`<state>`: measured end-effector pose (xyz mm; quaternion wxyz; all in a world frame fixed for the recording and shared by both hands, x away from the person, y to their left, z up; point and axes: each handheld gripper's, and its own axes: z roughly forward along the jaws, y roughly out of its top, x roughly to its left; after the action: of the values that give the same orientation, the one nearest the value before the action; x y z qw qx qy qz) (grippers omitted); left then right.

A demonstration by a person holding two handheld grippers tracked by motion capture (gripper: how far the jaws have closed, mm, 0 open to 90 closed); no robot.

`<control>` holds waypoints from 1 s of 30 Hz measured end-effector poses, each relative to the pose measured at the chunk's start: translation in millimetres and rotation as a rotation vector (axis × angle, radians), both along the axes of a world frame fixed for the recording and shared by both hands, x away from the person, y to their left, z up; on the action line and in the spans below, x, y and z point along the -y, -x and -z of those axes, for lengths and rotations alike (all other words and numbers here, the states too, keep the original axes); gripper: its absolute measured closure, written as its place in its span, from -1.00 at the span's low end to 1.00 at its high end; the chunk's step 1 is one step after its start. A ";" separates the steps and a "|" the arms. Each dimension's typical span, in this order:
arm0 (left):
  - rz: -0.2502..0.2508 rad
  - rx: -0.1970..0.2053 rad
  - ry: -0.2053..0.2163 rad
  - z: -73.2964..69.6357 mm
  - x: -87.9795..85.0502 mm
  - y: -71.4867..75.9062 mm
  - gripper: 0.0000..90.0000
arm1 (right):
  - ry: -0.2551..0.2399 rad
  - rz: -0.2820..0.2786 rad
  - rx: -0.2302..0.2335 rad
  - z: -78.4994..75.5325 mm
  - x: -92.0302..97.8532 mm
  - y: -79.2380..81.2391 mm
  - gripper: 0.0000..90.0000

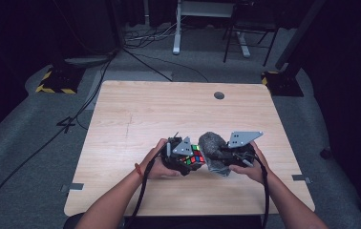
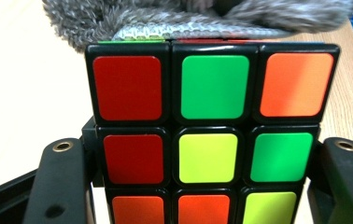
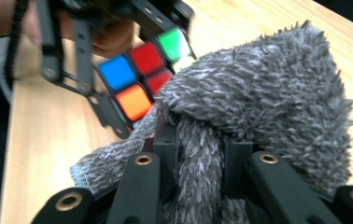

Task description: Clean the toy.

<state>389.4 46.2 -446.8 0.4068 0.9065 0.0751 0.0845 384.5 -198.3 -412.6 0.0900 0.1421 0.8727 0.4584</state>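
From the high view, a pale wooden table [image 1: 135,114] with a round grommet hole [image 1: 219,95] near its far edge stands on grey carpet [image 1: 21,143]. Beyond it the room is dark; cables [image 1: 143,36] trail over the floor, the white legs of another desk [image 1: 177,28] rise at the back, and yellow-and-black striped stand bases [image 1: 54,83] sit off the two far corners. The person's forearms come in from the near edge. The left gripper [image 1: 188,160] is clamped on a puzzle cube [image 1: 194,160], and just to its right the right gripper [image 1: 217,155] grasps a fuzzy grey cloth [image 1: 213,145]. Cube and cloth meet between the two grippers, over the near middle of the table.

In the left gripper view, the cube [image 2: 212,135] sits squeezed between the two black jaws, its facing side showing red, green, orange and yellow squares. The cloth [image 2: 118,18] lies right beyond the cube's far edge, against it, with bare tabletop [image 2: 20,93] to either side.

In the right gripper view, the cloth [image 3: 258,98] is pinched between the jaws and bunches up over them. Ahead and to the left, the cube [image 3: 139,77] presses into the cloth, held in the left gripper [image 3: 132,84], above the wooden top [image 3: 48,154].
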 end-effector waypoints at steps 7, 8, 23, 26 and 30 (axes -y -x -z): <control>0.024 -0.023 -0.027 10.6 14.1 2.2 -0.26 | -0.023 -0.068 -0.003 -3.9 -8.1 9.1 0.63; 0.026 -0.024 -0.029 11.9 15.9 2.5 -0.26 | -0.029 -0.072 -0.001 -4.2 -9.0 10.0 0.63; 0.043 -0.009 -0.036 9.0 16.5 8.5 -0.26 | 0.012 0.035 -0.017 7.0 -1.6 -6.5 0.63; 0.023 0.008 -0.015 3.2 11.8 8.1 -0.26 | 0.028 0.051 -0.017 8.5 1.3 -9.7 0.63; 0.009 0.016 0.003 -1.3 6.7 6.7 -0.26 | 0.025 0.059 -0.029 13.1 1.4 -11.4 0.63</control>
<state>382.7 39.5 -445.5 0.4091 0.9055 0.0680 0.0899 395.9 -199.7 -425.7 0.0926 0.1733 0.8749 0.4427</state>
